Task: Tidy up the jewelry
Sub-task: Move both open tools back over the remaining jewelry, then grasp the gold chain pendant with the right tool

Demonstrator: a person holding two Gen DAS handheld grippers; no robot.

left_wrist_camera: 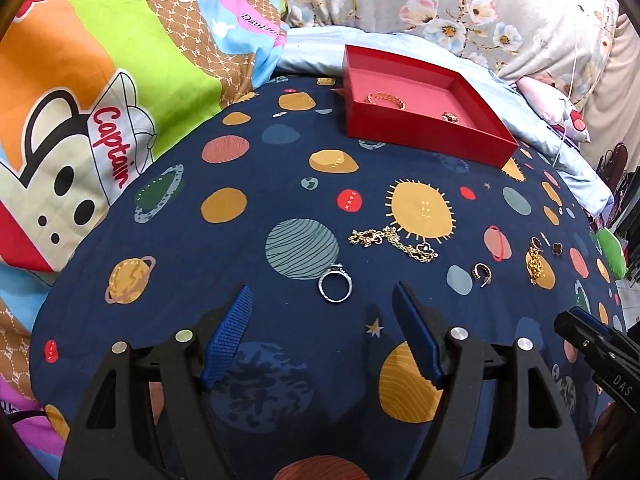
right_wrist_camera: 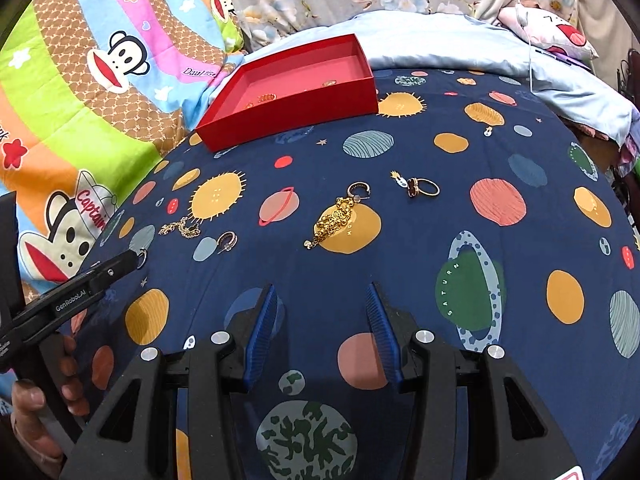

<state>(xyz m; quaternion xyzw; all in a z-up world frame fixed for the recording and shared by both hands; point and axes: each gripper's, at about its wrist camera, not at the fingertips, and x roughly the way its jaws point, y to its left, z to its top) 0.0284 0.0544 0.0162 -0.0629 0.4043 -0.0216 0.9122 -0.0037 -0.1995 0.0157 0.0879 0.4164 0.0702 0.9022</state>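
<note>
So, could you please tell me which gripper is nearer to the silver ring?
Left. The left gripper has its open jaws just short of the silver ring, lined up with it. The right gripper hangs open well off to the ring's right, nearer the gold bracelet.

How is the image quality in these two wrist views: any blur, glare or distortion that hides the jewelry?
Left wrist view: strong fisheye bending with dark corners; the silver ring is sharp, the red box slightly soft. Right wrist view: same curvature; even light, soft shadows, no glare; the gold chain is clear, but pieces inside the box are small and hard to make out.
</note>
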